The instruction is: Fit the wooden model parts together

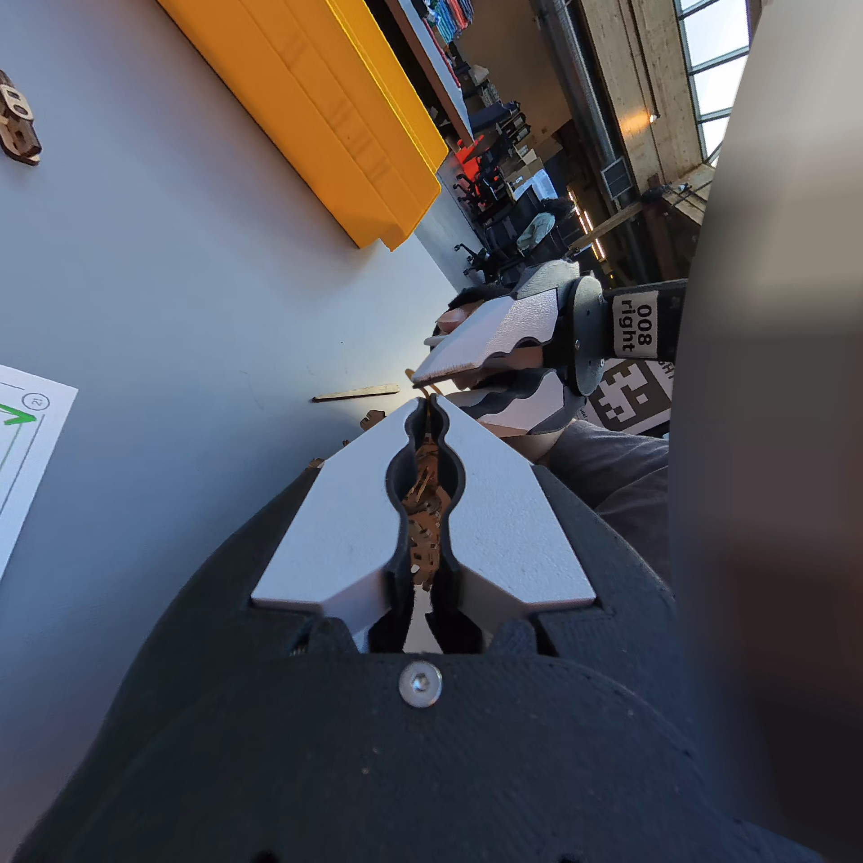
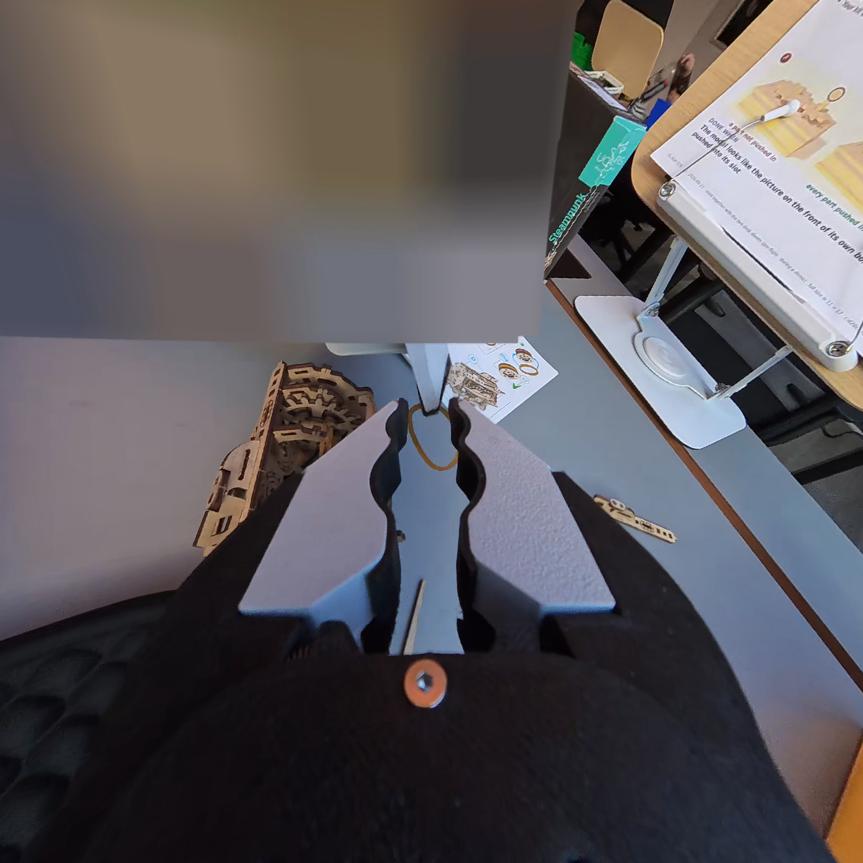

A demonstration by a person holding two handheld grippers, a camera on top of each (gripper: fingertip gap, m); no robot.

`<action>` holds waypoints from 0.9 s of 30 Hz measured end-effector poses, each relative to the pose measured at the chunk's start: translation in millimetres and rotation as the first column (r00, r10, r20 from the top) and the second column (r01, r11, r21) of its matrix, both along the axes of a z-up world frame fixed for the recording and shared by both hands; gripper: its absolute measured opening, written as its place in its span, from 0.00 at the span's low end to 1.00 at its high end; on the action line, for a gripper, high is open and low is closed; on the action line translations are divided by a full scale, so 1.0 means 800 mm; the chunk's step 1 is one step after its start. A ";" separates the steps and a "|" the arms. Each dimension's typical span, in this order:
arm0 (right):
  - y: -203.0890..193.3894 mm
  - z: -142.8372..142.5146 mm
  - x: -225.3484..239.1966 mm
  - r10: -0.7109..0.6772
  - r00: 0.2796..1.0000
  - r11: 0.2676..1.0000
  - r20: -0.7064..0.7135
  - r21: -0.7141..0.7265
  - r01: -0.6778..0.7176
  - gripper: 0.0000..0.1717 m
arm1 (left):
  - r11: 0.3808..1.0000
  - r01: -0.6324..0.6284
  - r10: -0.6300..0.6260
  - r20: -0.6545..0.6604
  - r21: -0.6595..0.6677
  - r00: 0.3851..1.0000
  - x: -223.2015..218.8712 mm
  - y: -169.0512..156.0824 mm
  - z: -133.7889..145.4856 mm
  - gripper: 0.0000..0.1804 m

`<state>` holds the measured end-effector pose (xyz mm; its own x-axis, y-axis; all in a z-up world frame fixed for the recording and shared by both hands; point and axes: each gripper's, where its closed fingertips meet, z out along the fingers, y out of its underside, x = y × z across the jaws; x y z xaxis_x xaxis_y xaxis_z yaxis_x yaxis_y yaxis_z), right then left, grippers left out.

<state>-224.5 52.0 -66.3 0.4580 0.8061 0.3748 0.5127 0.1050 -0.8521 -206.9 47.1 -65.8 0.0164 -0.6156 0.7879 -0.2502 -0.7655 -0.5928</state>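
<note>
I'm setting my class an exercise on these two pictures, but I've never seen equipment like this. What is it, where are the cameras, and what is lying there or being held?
There is no robot here. A person holds a two-finger gripper in each hand, and each gripper has a camera that looks along its fingers, which gives the two views.

The left gripper is shut and pinches a thin yellow-brown rubber band. The right gripper is open, and the band's loop hangs between its fingers.

On the grey table stand a partly built wooden model and a white stand. Also there are an instruction sheet, a loose wooden part, a thin wooden stick and a yellow bin.
</note>
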 end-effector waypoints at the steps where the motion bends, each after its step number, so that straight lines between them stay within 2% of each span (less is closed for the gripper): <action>1: 0.000 -0.002 0.000 0.001 1.000 1.000 0.002 -0.011 -0.001 0.10 | 1.000 0.002 -0.002 -0.005 0.011 1.000 0.001 -0.001 0.000 0.00; 14: -0.006 -0.011 0.005 0.025 0.999 0.998 0.026 -0.055 -0.023 0.07 | 0.986 0.066 -0.053 -0.087 0.150 0.995 -0.002 -0.011 -0.007 0.00; 21: -0.014 -0.017 0.005 0.068 0.997 0.995 0.047 -0.073 -0.065 0.00 | 0.977 0.113 -0.092 -0.119 0.180 0.989 -0.007 -0.016 -0.010 0.00; 27: -0.027 -0.015 -0.001 0.127 0.991 0.975 -0.042 -0.178 -0.133 0.00 | 0.960 0.151 -0.120 -0.142 0.236 0.983 -0.007 -0.023 -0.011 0.00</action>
